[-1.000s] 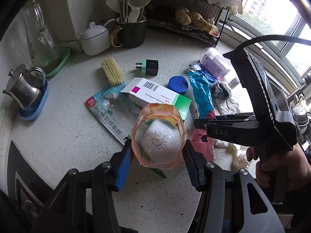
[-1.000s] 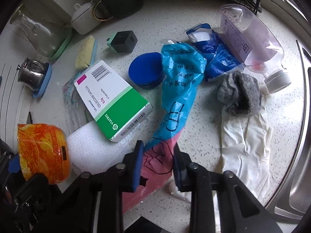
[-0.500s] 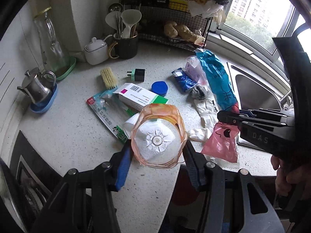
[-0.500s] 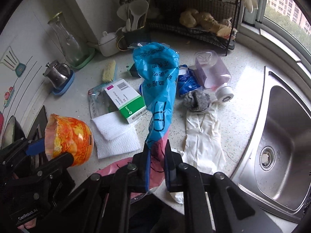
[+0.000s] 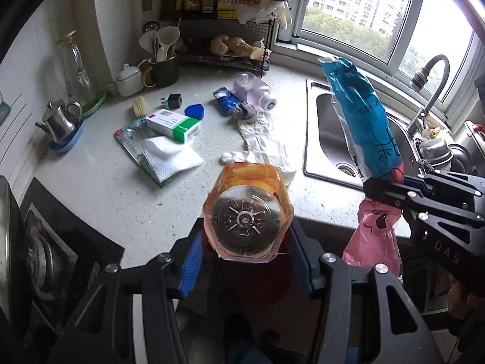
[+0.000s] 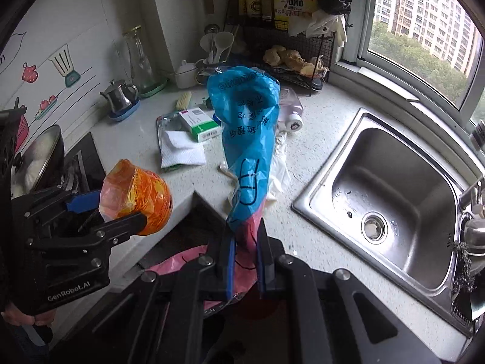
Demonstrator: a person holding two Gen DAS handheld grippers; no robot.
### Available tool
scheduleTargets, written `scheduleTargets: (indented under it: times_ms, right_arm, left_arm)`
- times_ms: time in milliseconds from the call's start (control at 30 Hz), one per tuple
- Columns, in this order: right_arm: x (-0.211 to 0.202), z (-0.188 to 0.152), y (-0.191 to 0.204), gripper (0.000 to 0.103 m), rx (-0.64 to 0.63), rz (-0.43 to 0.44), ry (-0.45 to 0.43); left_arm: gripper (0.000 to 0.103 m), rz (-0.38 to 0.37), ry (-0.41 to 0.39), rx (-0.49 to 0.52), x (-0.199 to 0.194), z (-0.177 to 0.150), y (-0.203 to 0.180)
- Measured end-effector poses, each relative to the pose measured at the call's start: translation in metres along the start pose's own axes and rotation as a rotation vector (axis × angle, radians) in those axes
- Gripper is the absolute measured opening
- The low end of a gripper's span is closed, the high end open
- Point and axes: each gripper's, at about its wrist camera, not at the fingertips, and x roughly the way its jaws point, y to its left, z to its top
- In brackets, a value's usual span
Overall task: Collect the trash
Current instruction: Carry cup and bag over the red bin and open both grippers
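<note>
Left wrist view: one left gripper (image 5: 247, 261), pads clamped on one orange-wrapped plastic cup (image 5: 247, 212), base toward the camera, now held out past the counter (image 5: 91, 188) edge instead of over it. Left on the counter: one medicine box (image 5: 172, 124), one white wipe (image 5: 169, 157), one white glove (image 5: 257, 142).

Right wrist view: one right gripper (image 6: 245, 257), jaws recently narrowed, pinching one blue-and-pink plastic bag (image 6: 247, 139), now lifted clear. One sink (image 6: 394, 188), basin bare.
</note>
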Motion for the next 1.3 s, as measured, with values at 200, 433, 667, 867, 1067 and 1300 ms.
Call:
scheduleTargets:
  times_ms: [200, 433, 667, 867, 1067, 1300]
  right_arm:
    - [0.012, -0.059, -0.008, 0.010, 0.039, 0.011, 0.079]
    - [0.041, -0.125, -0.007, 0.010, 0.088, -0.014, 0.171]
    - [0.097, -0.171, -0.003, 0.010, 0.104, -0.068, 0.243]
    - [0.184, -0.212, -0.013, 0.011, 0.175, -0.073, 0.308]
    - [0.289, -0.248, -0.020, 0.011, 0.209, -0.075, 0.328]
    - [0.405, -0.297, -0.025, 0.010, 0.226, -0.069, 0.342]
  left_arm:
    - [0.050, -0.018, 0.090, 0.013, 0.020, -0.051, -0.026]
    - [0.050, -0.046, 0.222, 0.032, 0.065, -0.107, -0.045]
    - [0.050, -0.090, 0.334, 0.048, 0.142, -0.161, -0.050]
    - [0.050, -0.107, 0.405, 0.073, 0.234, -0.205, -0.046]
    - [0.050, -0.107, 0.441, 0.083, 0.333, -0.247, -0.035]
    - [0.050, -0.105, 0.459, 0.110, 0.441, -0.298, -0.031]
